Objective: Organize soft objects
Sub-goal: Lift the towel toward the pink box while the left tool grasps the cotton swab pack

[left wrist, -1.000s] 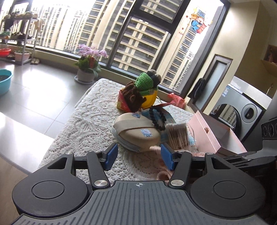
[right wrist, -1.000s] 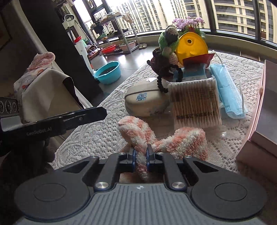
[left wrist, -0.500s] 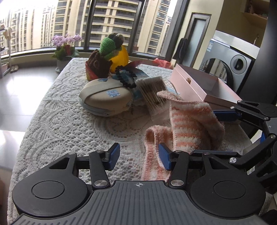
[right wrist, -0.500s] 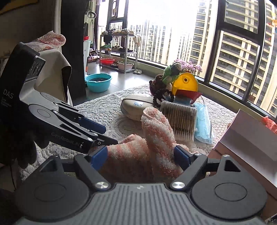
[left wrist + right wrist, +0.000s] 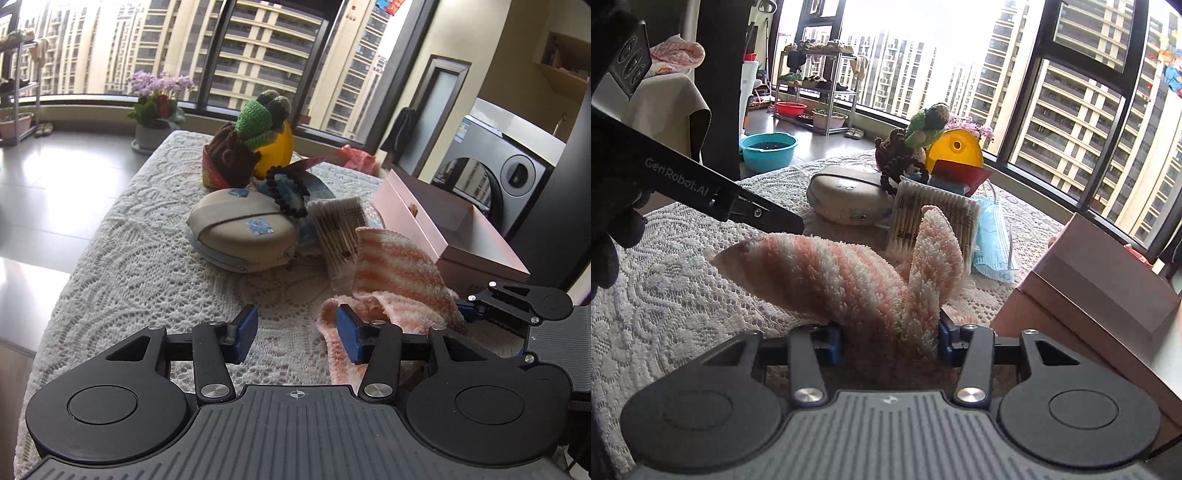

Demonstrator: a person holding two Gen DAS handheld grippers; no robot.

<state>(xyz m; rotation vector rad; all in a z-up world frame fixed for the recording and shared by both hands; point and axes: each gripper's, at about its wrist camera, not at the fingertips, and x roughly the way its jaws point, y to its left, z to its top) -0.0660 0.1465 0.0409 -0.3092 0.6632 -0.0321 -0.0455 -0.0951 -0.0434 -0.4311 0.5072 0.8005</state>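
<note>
A pink-and-white striped fluffy sock (image 5: 857,280) lies bunched on the lace tablecloth (image 5: 155,266). My right gripper (image 5: 890,341) has its jaws wide apart with the sock filling the gap between them. In the left wrist view the sock (image 5: 399,280) is at the right. My left gripper (image 5: 297,332) is open and empty, with its right finger pad (image 5: 349,334) at the sock's edge. The right gripper also shows in the left wrist view (image 5: 517,306), at the sock's far side.
A beige pouch (image 5: 240,232), a pack of cotton swabs (image 5: 338,229), a black bead bracelet (image 5: 286,192), a blue face mask (image 5: 993,240) and crocheted toys (image 5: 255,147) crowd the table's middle. A pink box (image 5: 450,232) stands at the right. Floor lies beyond the left edge.
My right gripper, shut on the sock a second ago, has opened wide around it. The left gripper has come in close beside the sock and stays open.
</note>
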